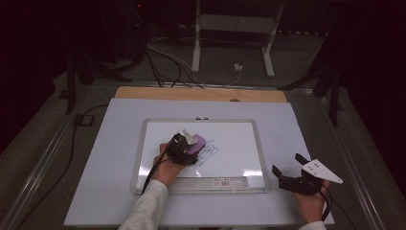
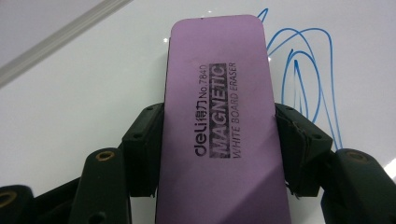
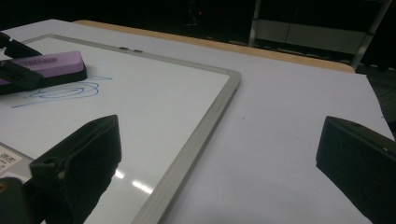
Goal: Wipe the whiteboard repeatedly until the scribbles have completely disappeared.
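Observation:
A whiteboard (image 1: 239, 132) with a grey frame lies flat on the white table, and a blue scribble (image 1: 208, 152) marks its middle. My left gripper (image 1: 187, 149) is shut on a purple magnetic whiteboard eraser (image 2: 219, 116); both pads press its long sides. The eraser (image 1: 197, 143) rests on the board just left of the scribble (image 2: 303, 70). My right gripper (image 1: 287, 167) stands open with nothing between its jaws, on the table to the right of the board. The right gripper view has the eraser (image 3: 46, 65) and the scribble (image 3: 65, 91) at its far left.
The whiteboard's frame edge (image 3: 196, 140) runs just left of the right gripper. A wooden strip (image 1: 201, 93) lines the table's far edge. Cables (image 1: 163, 62) and a white stand (image 1: 234, 28) sit on the floor beyond. A cable trails from the left gripper over the board's lower left.

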